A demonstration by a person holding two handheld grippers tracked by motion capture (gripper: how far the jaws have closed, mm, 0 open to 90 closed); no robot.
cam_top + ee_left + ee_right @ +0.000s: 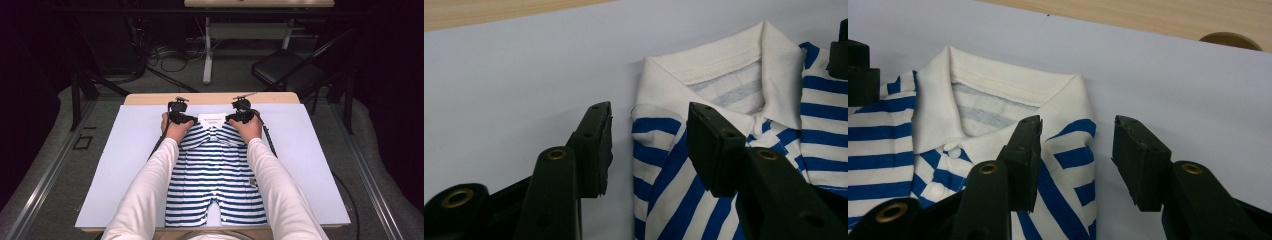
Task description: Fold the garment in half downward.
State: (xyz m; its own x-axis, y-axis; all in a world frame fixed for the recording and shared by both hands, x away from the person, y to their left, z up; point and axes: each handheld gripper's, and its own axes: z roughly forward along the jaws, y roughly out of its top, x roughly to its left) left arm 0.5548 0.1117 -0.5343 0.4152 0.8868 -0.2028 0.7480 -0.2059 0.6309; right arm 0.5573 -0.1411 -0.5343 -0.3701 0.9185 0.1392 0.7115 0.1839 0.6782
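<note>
Now I see the blue-and-white striped baby romper with a white collar (214, 170) lying flat on the pale lilac mat (120, 150) covering the wooden table (150, 98), collar at the far end. At its left shoulder, my left gripper (649, 145) stands partly open, jaws astride the shoulder's folded edge without pressing. At the right shoulder, my right gripper (1077, 150) likewise straddles the edge, partly open.

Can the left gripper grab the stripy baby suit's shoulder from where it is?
Probably yes. The left gripper sits with its open jaws straddling the shoulder edge of the striped suit, and nothing lies between them.
</note>
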